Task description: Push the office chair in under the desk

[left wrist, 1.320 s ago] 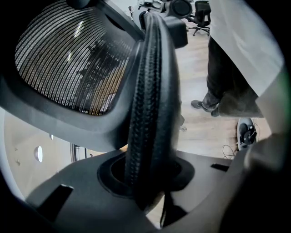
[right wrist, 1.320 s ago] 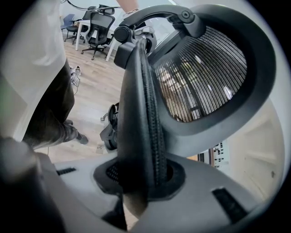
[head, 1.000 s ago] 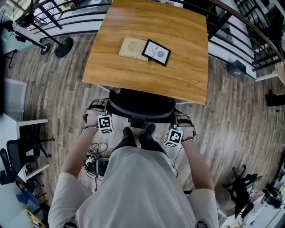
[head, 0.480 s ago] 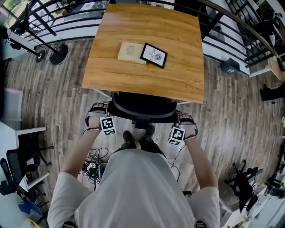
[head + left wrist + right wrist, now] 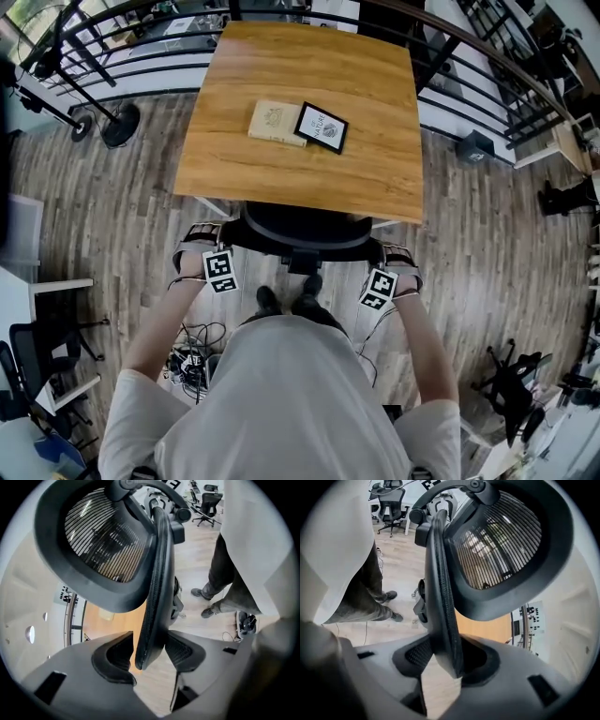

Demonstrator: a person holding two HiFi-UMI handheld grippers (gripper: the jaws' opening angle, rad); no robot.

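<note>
The black mesh office chair (image 5: 300, 230) stands tucked against the near edge of the wooden desk (image 5: 375, 183), its seat hidden under the top. My left gripper (image 5: 202, 234) is at the left edge of the backrest and my right gripper (image 5: 398, 255) at the right edge. In the left gripper view the backrest rim (image 5: 154, 573) runs between the jaws of the left gripper (image 5: 149, 656), which are opening, with a gap beside one pad. In the right gripper view the rim (image 5: 440, 588) likewise lies between the opening jaws of the right gripper (image 5: 447, 660).
A book (image 5: 275, 122) and a black-framed card (image 5: 322, 127) lie on the desk. A railing runs behind the desk, with a round stand base (image 5: 120, 124) at the left. Cables (image 5: 192, 352) lie on the floor by my feet. Other chairs (image 5: 37, 337) stand at the left.
The chair back has slid a little further in under the desk's near edge. Both grippers have stayed at its two sides.
</note>
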